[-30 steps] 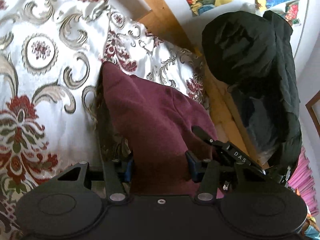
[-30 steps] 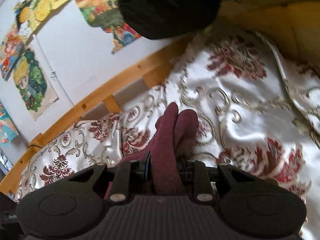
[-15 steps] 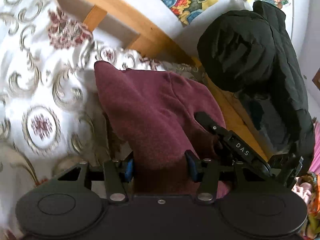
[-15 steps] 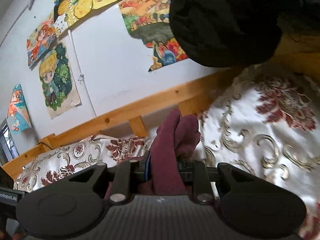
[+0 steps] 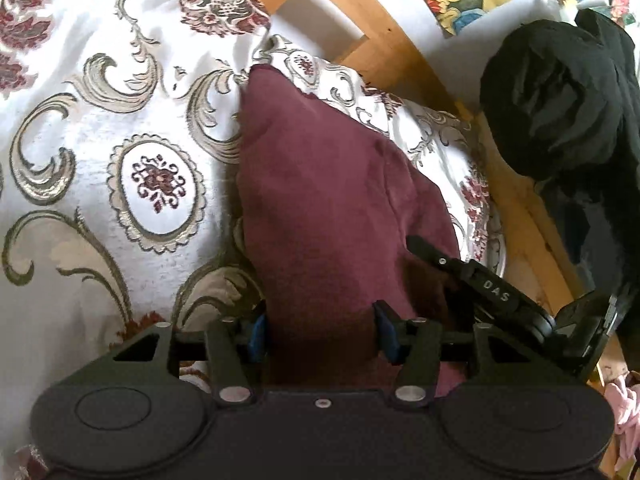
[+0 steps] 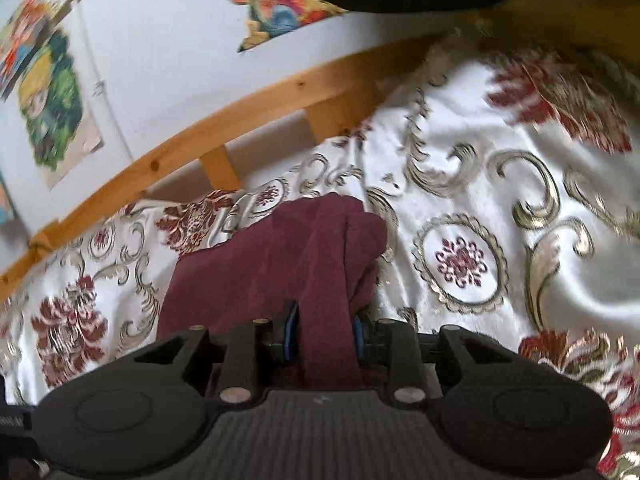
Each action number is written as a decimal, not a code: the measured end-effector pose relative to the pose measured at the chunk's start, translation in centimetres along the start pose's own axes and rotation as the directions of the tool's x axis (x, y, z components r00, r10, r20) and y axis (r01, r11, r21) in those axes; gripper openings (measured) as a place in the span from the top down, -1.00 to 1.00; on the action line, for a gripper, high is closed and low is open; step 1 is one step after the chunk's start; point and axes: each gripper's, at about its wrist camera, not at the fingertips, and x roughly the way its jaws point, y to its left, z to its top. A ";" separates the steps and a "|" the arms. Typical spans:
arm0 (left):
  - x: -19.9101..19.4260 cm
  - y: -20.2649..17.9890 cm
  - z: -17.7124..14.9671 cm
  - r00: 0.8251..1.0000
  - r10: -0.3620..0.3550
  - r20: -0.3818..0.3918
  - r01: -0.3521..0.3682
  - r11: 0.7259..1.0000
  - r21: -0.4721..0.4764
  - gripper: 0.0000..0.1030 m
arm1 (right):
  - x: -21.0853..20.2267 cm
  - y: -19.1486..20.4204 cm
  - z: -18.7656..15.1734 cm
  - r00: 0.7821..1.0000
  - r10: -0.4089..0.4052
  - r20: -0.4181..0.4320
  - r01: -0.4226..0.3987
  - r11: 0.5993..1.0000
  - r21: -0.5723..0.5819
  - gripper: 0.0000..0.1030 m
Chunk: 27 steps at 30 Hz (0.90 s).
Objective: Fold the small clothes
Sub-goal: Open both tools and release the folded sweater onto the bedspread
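1. Both grippers are mine to steer: the left gripper [image 5: 320, 334] is clamped on a wide bunch of the maroon garment [image 5: 332, 200], and the right gripper [image 6: 325, 338] is pinched on a narrower fold of the same cloth [image 6: 280, 264].
2. From each wrist view the garment runs forward out of the jaws and lies draped over the floral bedspread [image 5: 100, 140], toward the bed's far edge by the wooden bed rail [image 6: 168, 160].
3. Risk, as I judge it: the left jaws stand fairly wide around thick fabric, so one layer could slip free if I pull the two ends apart, and the fold would skew.
4. Another risk: the slick-looking spread may let the cloth slide toward the rail, or the garment could drag the spread up with it.
5. Farther off, a black jacket [image 5: 560, 100] hangs past the rail beneath posters [image 6: 56, 100] on the wall.
6. Hidden: the garment's type, hems and layer count sit behind my gripper bodies; the right view is motion-blurred.
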 end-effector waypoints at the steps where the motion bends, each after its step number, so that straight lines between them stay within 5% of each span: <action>1: -0.1 0.1 -0.1 1.000 0.007 -0.002 -0.007 1.000 0.000 -0.12 | 0.1 -0.2 0.0 1.000 -0.003 -0.007 0.003 1.000 0.007 0.33; 8: 0.1 -0.2 0.1 0.999 0.039 -0.001 -0.039 0.999 -0.001 -0.25 | 0.1 -1.0 -0.2 0.999 -0.039 -0.020 0.039 0.998 0.039 -0.06; 17: -1.4 -2.7 0.3 0.993 0.114 0.013 -0.115 0.991 0.070 -0.96 | -2.5 -1.4 -0.2 0.997 -0.076 0.016 0.075 0.996 0.050 -0.74; 27: -6.0 -7.5 -1.5 0.973 0.204 0.111 -0.223 0.953 0.205 -0.99 | -9.3 2.2 -0.1 0.985 -0.085 0.148 0.095 0.994 -0.061 -0.98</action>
